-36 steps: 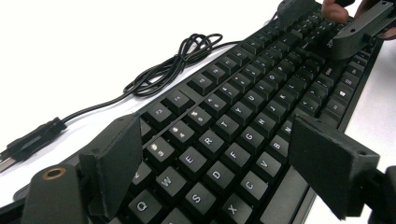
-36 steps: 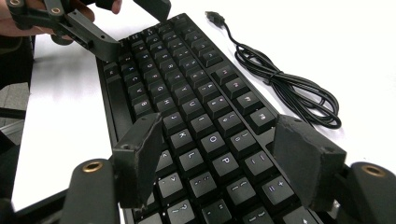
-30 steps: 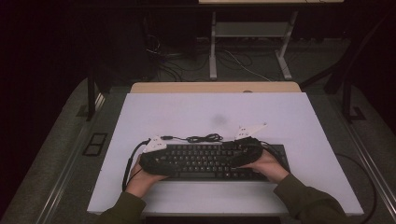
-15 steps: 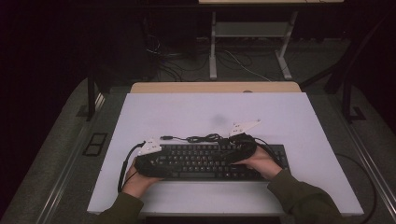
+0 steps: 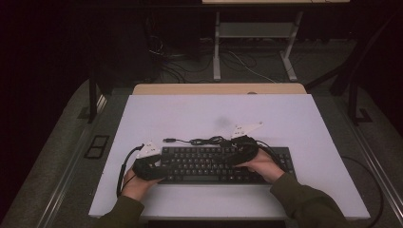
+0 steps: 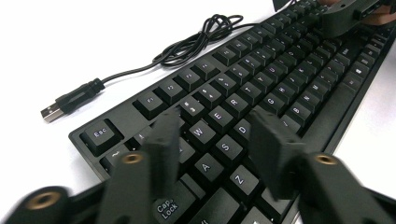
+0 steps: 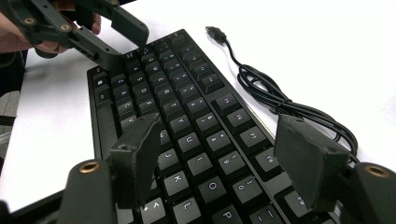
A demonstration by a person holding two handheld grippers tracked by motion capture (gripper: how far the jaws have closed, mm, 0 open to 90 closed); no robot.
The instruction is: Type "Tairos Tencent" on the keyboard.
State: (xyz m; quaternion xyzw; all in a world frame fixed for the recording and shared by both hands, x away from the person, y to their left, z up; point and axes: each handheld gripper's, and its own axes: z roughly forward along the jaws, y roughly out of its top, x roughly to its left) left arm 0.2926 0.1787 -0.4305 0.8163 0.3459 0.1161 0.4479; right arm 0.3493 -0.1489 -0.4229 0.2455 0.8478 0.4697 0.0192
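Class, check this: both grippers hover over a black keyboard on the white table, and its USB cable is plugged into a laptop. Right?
Not quite. The keyboard is black and both grippers are over it, but the USB plug lies loose on the white table, plugged into nothing, as the left gripper view shows.

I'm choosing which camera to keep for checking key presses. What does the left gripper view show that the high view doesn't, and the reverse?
The left gripper view makes key legends readable, such as the Esc key, and shows the metal end of the USB plug. The high view takes in the whole white tabletop, both sleeved forearms and the dark floor. Both show the black keyboard, its coiled black cable and the left gripper, jaws apart over the keys after just closing further.
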